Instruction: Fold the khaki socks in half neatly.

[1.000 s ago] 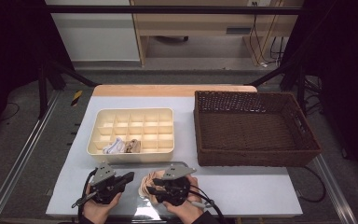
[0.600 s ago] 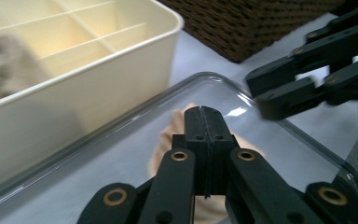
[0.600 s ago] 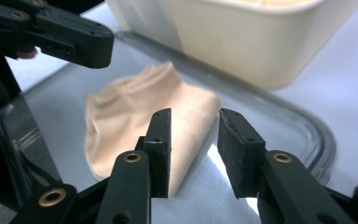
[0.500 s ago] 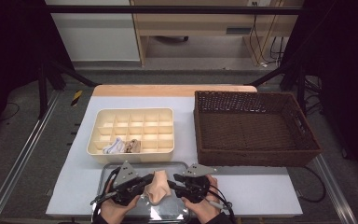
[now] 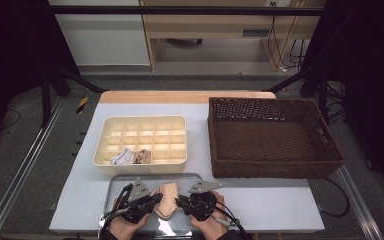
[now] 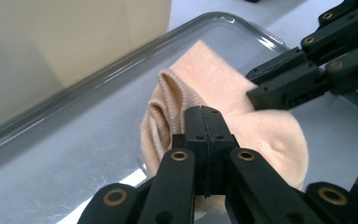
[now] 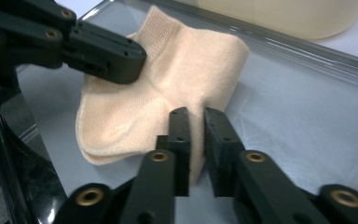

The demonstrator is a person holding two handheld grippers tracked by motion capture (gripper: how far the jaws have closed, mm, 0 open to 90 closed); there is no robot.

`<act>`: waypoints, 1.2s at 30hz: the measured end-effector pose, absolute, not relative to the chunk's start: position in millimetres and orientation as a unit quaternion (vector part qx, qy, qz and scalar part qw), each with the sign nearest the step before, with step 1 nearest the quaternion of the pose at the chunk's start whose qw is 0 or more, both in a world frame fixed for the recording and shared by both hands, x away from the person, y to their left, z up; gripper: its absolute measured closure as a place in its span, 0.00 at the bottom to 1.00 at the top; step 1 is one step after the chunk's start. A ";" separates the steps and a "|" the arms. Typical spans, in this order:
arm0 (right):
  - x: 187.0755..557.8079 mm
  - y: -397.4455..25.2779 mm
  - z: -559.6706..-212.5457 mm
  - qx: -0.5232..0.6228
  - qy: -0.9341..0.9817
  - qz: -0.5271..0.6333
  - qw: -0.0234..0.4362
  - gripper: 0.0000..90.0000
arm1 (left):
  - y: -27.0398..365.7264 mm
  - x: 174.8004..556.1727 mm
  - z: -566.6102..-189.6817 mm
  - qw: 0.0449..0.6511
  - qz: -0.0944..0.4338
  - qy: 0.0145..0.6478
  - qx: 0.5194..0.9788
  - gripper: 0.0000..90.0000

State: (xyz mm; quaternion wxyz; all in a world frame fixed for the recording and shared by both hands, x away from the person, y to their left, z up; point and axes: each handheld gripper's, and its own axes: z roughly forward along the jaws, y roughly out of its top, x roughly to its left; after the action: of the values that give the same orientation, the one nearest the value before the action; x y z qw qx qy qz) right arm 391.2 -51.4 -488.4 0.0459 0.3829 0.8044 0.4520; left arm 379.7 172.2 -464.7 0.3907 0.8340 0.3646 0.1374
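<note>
**Sock pinched from both sides on the metal tray**

Sock, peach-coloured and short, lies on the shiny metal tray at the near edge of the table, between the two grippers.

Left gripper, in the person's left hand, comes at the sock from the left. In the left gripper view its jaws are pressed flat together, with the edge of the sock caught between them near the folded, ribbed cuff. The sock is bunched there into soft ridges.

In the middle, the sock rests on the tray floor, its cuff end pointing away from the person and its rounded toe end nearer to them. Beyond the tray, just past its far rim, stands the cream compartment box; two of its front-row compartments each hold a small rolled item, one whitish and one tan.

Right gripper, in the right hand, meets the sock from the right. In the right gripper view its jaws stand slightly apart with a fold of the sock rising between them; they grasp that fold, and the left gripper's tip lies on the fabric farther off.

Far right, well apart from the tray, sits the dark wicker basket.
</note>
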 end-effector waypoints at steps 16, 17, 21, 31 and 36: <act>386.8 -55.4 -459.0 0.342 0.800 0.489 0.054 0.95 | 150.7 384.2 -471.2 0.400 0.132 0.361 0.832 0.99; 386.8 -55.4 -459.0 0.342 0.800 0.489 0.054 0.95 | 150.5 384.1 -471.3 0.402 0.131 0.361 0.831 0.99; 386.9 -56.0 -460.0 0.346 0.801 0.485 0.055 0.95 | 153.1 382.6 -469.1 0.412 0.136 0.363 0.825 0.99; 390.3 -61.2 -462.7 0.357 0.804 0.471 0.063 0.95 | 183.3 377.9 -451.9 0.444 0.147 0.380 0.798 0.99; 390.4 -61.7 -462.4 0.357 0.805 0.470 0.064 0.95 | 200.7 377.0 -454.9 0.434 0.153 0.396 0.795 0.99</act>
State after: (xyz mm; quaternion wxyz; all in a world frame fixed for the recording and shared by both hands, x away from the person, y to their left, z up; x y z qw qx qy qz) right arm 390.4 -61.7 -462.4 0.0641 0.3575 0.8047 0.4697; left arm 377.0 200.7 -454.9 0.4337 0.7949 0.3955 0.1535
